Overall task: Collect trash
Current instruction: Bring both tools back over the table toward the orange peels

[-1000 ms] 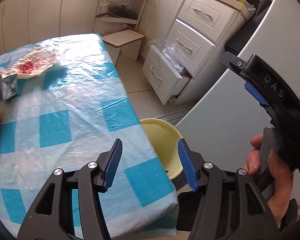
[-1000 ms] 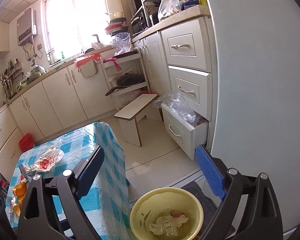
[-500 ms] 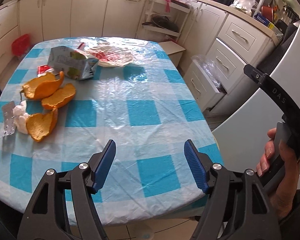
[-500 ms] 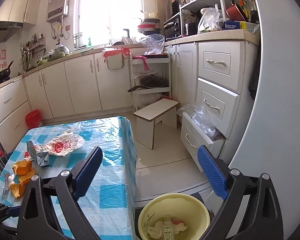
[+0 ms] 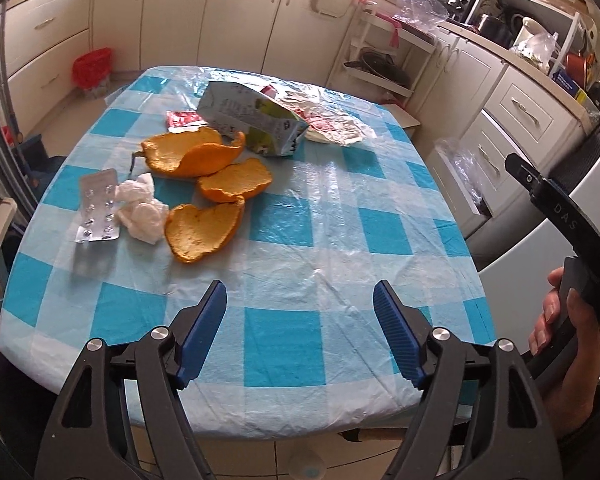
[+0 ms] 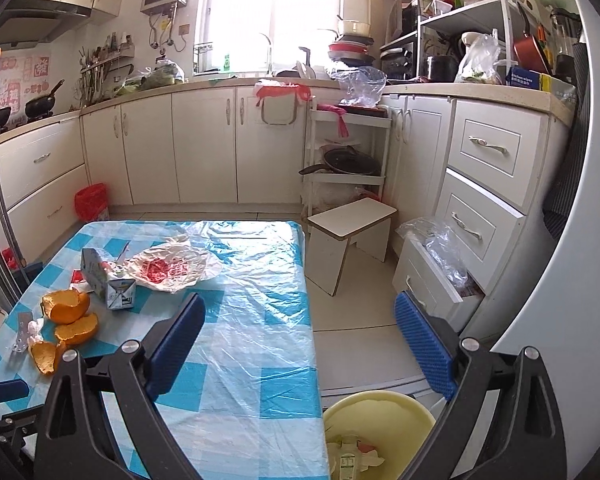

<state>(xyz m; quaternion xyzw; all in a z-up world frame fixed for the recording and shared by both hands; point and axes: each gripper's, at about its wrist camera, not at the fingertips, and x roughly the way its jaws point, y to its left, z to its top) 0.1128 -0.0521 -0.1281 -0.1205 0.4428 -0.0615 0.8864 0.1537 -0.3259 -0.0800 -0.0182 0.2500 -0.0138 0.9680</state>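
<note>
Trash lies on a blue checked table [image 5: 340,240]: three orange peels [image 5: 204,228], a crumpled tissue [image 5: 140,208], a blister pack [image 5: 98,206], a flattened carton [image 5: 252,124], a red sachet [image 5: 182,120] and a stained wrapper [image 5: 332,124]. My left gripper [image 5: 300,332] is open and empty above the table's near edge. My right gripper [image 6: 300,344] is open and empty, over the table's right edge and a yellow bin [image 6: 380,432] holding some trash. The peels [image 6: 66,320], the carton [image 6: 108,280] and the wrapper [image 6: 168,268] also show in the right wrist view.
A white stool [image 6: 350,248] stands past the table. An open drawer with a plastic bag [image 6: 440,268] juts from the cabinets on the right. A white fridge [image 5: 540,260] stands at the right. A red bin [image 6: 90,202] sits by the far cabinets.
Both grippers have swung left and back toward the table. The trash pile has come into the left view and the bin has dropped out of it. Both stay open.
</note>
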